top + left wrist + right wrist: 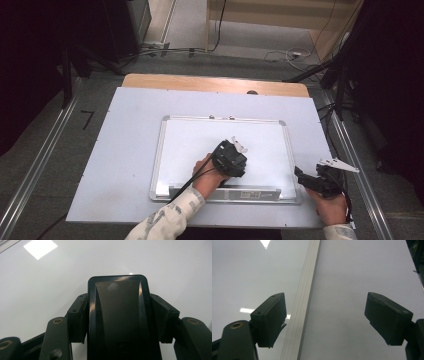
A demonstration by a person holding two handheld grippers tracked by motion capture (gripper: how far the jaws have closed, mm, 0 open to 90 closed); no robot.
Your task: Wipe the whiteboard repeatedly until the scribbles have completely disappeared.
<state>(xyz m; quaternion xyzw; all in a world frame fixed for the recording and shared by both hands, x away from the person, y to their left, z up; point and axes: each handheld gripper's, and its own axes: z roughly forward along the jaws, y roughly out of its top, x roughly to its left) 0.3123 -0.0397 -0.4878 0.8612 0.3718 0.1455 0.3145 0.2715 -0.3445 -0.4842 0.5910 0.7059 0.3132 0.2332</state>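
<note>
Clamping a black rectangular plastic eraser (117, 317) in my L gripper (231, 159), jaws pinching both its long sides, and pressing it on the white aluminium-framed whiteboard (185, 140), lower-middle area near the bottom tray. My R gripper (334, 320) is hovering w/ jaws wide apart, holding nothing, straddling the board's silver frame edge (303, 302) at the board's lower right corner, over the pale grey table sheet (125, 150).

Bare whiteboard (200, 145) around the clamped eraser (117, 315), raised frame (303, 305) (thin) between right jaws
</note>
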